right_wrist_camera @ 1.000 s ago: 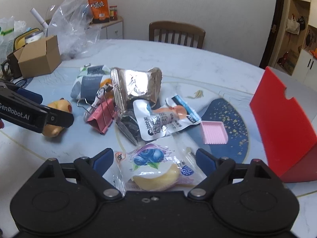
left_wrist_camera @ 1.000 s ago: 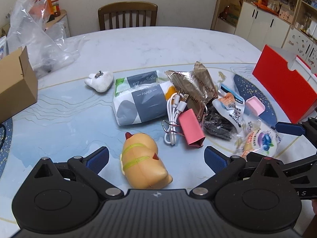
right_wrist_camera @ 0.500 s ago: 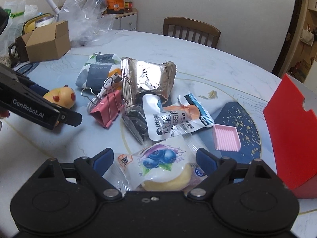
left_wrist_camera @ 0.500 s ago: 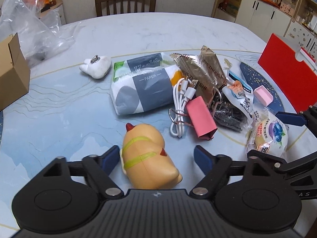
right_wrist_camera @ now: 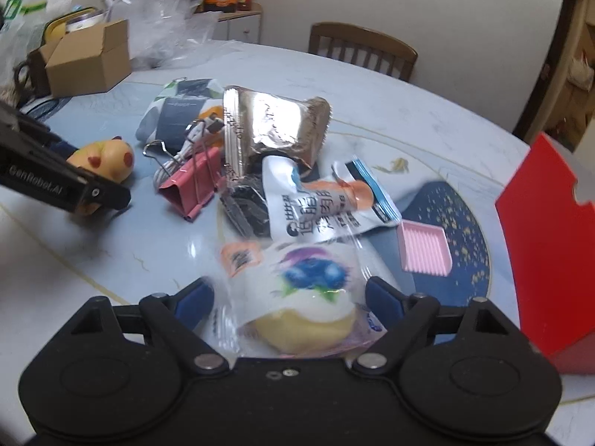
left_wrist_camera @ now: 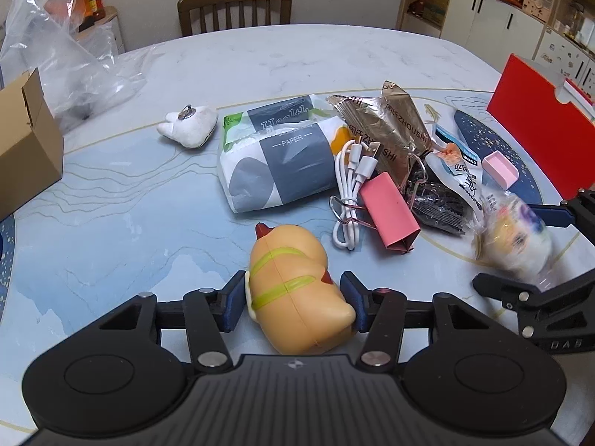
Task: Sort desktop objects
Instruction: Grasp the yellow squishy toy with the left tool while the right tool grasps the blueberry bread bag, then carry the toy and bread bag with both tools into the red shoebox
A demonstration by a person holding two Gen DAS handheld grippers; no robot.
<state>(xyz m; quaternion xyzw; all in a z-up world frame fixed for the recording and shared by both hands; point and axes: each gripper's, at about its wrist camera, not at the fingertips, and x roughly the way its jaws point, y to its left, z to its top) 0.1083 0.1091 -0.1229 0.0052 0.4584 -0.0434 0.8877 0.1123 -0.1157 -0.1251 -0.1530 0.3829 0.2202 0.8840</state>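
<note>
Yellow squishy chick toy (left_wrist_camera: 297,290) lying on the marbled table (left_wrist_camera: 148,204), just in front of the pink binder clip (left_wrist_camera: 388,213). Left gripper (left_wrist_camera: 293,306) around its near end, jaws closing, blue pads touching or almost touching both flanks; hard to tell whether pressing yet. Right of the clip, at the table's near edge, a blueberry bun in clear wrapper (right_wrist_camera: 308,297), blurred. Right gripper (right_wrist_camera: 290,299) astride that bun, jaws wide and closing; pads clear of the bun itself, contact with the film unclear.

Touching the clip's left side, a coiled white USB cable (left_wrist_camera: 349,193). Further left of the clip, a soft tissue pack (left_wrist_camera: 279,160) printed PAPER. Behind the clip, a crumpled foil snack bag (left_wrist_camera: 386,126). Just right of the clip, a black packet (left_wrist_camera: 438,204) under a white and orange pouch (right_wrist_camera: 319,204). Well right of the clip, a pink ridged tray (right_wrist_camera: 425,247), and beyond it a red file box (right_wrist_camera: 546,241). Far left behind the clip, a white tooth-shaped charm (left_wrist_camera: 189,128), then a cardboard box (left_wrist_camera: 26,141) and clear plastic bags (left_wrist_camera: 63,44). Beyond the table, a wooden chair (left_wrist_camera: 234,7).
</note>
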